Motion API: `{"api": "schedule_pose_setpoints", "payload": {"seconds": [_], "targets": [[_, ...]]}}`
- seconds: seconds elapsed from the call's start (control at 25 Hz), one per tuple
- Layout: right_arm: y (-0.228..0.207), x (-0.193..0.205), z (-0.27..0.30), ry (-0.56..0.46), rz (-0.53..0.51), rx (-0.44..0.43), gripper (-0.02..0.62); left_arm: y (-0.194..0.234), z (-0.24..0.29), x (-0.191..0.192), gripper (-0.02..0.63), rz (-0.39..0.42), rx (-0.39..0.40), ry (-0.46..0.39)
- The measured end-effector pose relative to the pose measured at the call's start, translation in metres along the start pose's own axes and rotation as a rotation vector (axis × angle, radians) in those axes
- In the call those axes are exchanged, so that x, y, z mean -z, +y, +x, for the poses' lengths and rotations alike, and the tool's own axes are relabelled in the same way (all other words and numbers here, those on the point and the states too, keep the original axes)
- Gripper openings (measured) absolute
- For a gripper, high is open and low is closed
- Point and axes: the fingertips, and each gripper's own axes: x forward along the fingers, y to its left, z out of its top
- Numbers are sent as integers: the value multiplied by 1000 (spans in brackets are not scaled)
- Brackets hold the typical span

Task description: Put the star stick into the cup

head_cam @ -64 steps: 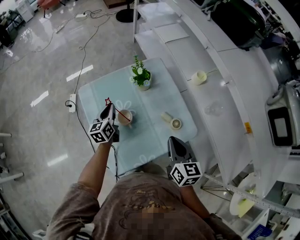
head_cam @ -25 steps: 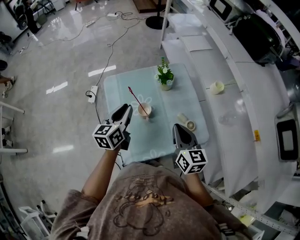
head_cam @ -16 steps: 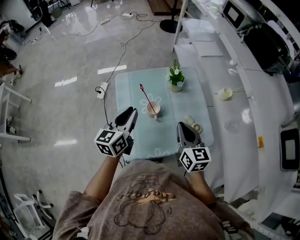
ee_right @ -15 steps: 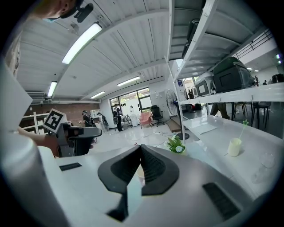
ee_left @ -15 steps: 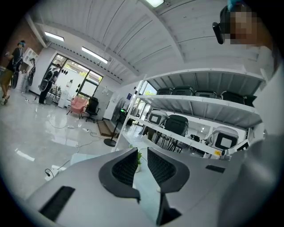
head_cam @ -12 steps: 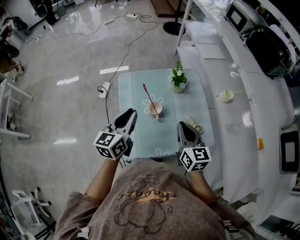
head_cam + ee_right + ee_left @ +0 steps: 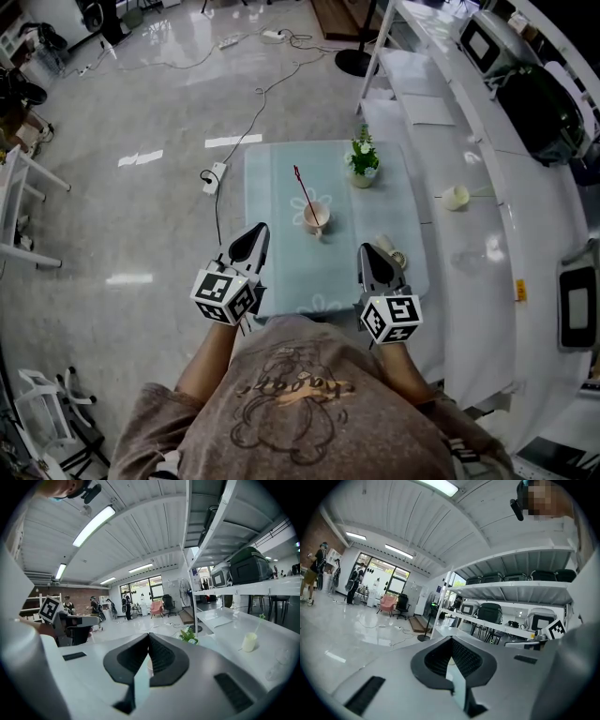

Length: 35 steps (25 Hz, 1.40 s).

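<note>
Left gripper (image 7: pixel 254 232) and right gripper (image 7: pixel 368 251) are hovering over the near edge of the table (image 7: pixel 281 277), each clenching its jaws together on nothing. The star stick (image 7: pixel 306 194) is leaning inside the cup (image 7: pixel 315 218), mid-table.

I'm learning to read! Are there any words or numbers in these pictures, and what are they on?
No text reads clearly.
Shirt print: curly writing, too blurred to read.
Yellow sticker on the white shelf: too small to read.
Cube on the left gripper, cube on the right gripper: only black-and-white squares, no letters.
</note>
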Motion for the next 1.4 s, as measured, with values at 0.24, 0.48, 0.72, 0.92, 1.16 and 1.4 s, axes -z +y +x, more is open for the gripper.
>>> {"api": "schedule_pose_setpoints", "payload": {"seconds": [0.24, 0.48, 0.72, 0.92, 1.16, 1.4], "targets": [[-1, 5, -2, 4, 3, 4, 2, -2, -7, -4, 21, 21, -7, -23], [0, 3, -1, 2, 4, -9, 0, -6, -10, -9, 20, -4, -5, -40], [0, -1, 3, -1, 11, -20, -2, -5, -6, -13, 21, -4, -15, -44], [-3, -1, 4, 1, 15, -15, 0, -1, -4, -13, 21, -20, -40, -51], [-8, -4, 9, -7, 22, -7, 0, -7, 5, -9, 21, -21, -29, -43], [-9, -6, 11, -6, 25, -6, 0, -12, 10, -9, 21, -23, -16, -41]]}}
